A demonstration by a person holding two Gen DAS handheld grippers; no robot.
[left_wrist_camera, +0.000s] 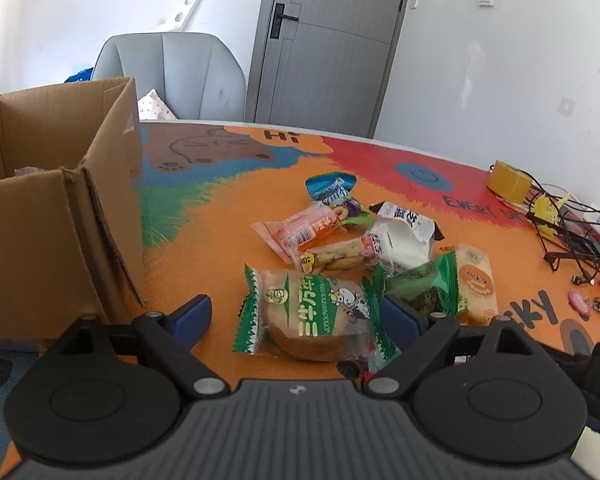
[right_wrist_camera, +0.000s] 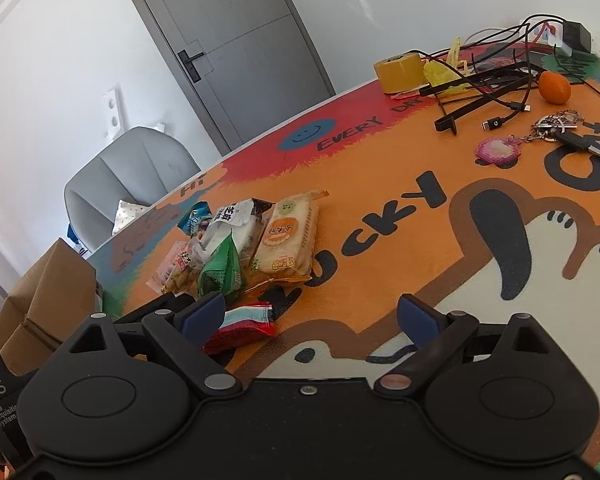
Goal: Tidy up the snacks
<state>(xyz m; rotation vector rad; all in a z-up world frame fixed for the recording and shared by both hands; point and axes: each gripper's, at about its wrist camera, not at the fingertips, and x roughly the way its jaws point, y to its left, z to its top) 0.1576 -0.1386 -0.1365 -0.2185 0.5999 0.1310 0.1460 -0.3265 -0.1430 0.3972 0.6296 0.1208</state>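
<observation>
A heap of wrapped snacks lies on the orange printed table mat [left_wrist_camera: 204,240]. My left gripper [left_wrist_camera: 296,316] stands open around a green-and-clear cake packet [left_wrist_camera: 312,316], one blue pad on each side. Behind it lie a biscuit bag [left_wrist_camera: 340,258], a pink packet [left_wrist_camera: 300,228], a white packet [left_wrist_camera: 400,232], a dark green packet [left_wrist_camera: 420,284] and an orange cracker packet [left_wrist_camera: 474,280]. An open cardboard box [left_wrist_camera: 60,220] stands at the left. My right gripper [right_wrist_camera: 310,318] is open low over the mat, with a red packet [right_wrist_camera: 244,326] just inside its left finger. The cracker packet [right_wrist_camera: 288,240] lies beyond it.
At the far right lie a yellow tape roll [right_wrist_camera: 400,70], tangled black cables [right_wrist_camera: 492,80], an orange fruit [right_wrist_camera: 554,86], keys [right_wrist_camera: 560,128] and a pink charm [right_wrist_camera: 498,150]. A grey chair [left_wrist_camera: 172,76] and a grey door [left_wrist_camera: 324,40] stand behind the table.
</observation>
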